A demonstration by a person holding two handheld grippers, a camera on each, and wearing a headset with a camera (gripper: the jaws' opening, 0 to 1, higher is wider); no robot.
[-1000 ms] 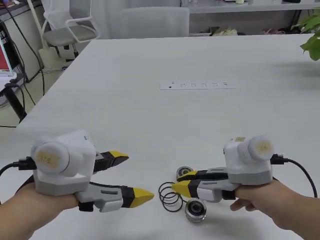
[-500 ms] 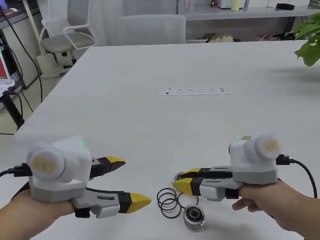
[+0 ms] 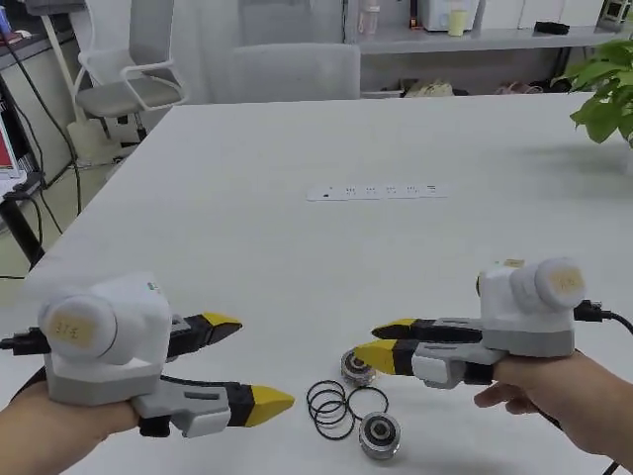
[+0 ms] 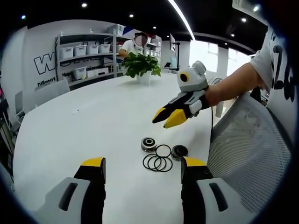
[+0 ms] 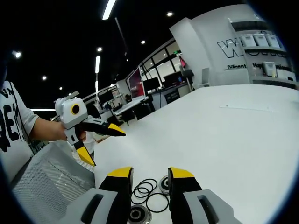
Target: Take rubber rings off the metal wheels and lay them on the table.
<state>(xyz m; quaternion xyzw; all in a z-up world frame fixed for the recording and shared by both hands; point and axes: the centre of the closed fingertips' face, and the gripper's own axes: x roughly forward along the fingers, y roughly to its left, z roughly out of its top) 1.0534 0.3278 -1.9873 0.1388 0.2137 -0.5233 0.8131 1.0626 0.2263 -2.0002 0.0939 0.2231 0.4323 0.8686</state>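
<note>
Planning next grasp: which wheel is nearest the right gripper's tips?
The farther wheel, beside the tips of the right gripper; the other wheel lies nearer the person, past the rubber rings.

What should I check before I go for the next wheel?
1. ok: left gripper open wide and empty.
2. ok: right gripper empty, jaws a little apart.
3. ok: near wheel and far wheel both in sight, between the grippers.
4. cannot tell: whether either wheel carries a ring; too small to see.
5. ok: loose rings lie flat on the table beside the wheels.
6. ok: the two grippers are well apart.
</note>
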